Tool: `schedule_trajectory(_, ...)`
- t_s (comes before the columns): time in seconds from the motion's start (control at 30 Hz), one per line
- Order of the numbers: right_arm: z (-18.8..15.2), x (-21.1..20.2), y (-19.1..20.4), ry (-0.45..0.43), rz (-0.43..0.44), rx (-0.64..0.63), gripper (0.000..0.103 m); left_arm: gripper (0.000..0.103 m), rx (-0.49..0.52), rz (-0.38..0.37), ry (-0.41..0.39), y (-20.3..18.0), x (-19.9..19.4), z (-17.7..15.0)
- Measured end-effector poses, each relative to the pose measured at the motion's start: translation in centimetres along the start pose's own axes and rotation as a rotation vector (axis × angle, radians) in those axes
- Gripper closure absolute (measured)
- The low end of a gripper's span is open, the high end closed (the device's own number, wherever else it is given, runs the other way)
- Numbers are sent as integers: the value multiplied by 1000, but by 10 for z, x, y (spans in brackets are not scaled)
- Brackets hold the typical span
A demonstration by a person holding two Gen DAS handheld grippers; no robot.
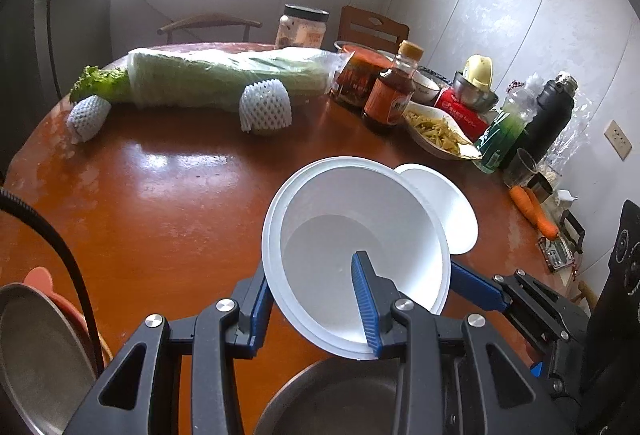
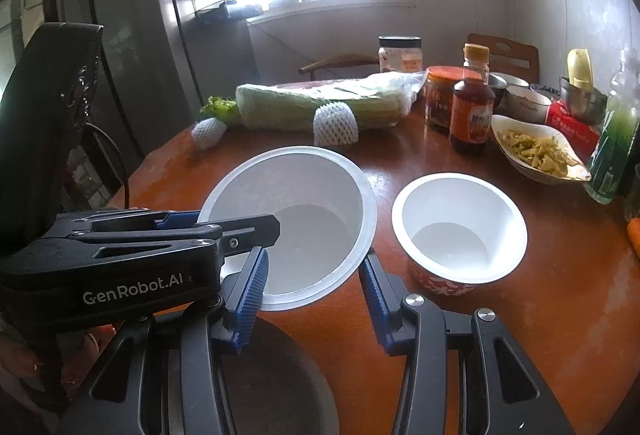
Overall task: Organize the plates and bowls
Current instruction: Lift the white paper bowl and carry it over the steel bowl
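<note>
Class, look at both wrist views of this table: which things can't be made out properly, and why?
- Metal pan, left wrist view: gripper body and bottom edge hide most.
- Small white bowl, left wrist view: large white bowl covers its near side.
- Carrot, right wrist view: cut by right edge.

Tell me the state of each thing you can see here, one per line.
Large white bowl: empty, tilted.
Left tongs: shut on its rim.
Right tongs: shut on its sides.
Small bowl: empty, upright on the table.
Sauce bottle: capped, upright.
Oval dish: holds food.
</note>
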State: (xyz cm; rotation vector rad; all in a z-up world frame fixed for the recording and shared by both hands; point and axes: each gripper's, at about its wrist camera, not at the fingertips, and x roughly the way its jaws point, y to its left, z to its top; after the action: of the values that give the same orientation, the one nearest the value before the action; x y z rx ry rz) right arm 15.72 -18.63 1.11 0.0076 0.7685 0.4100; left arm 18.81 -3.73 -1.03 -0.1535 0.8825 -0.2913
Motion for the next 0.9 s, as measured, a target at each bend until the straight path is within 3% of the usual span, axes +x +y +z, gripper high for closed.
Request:
schedule_trajectory(0.53, -13, -49, 28, -46, 31, -40, 54, 66, 20, 14, -37, -12, -58, -30)
schedule_trajectory(0.9, -33, -76, 35, -44, 38, -48, 54, 66, 48, 25, -27, -27, -76, -53)
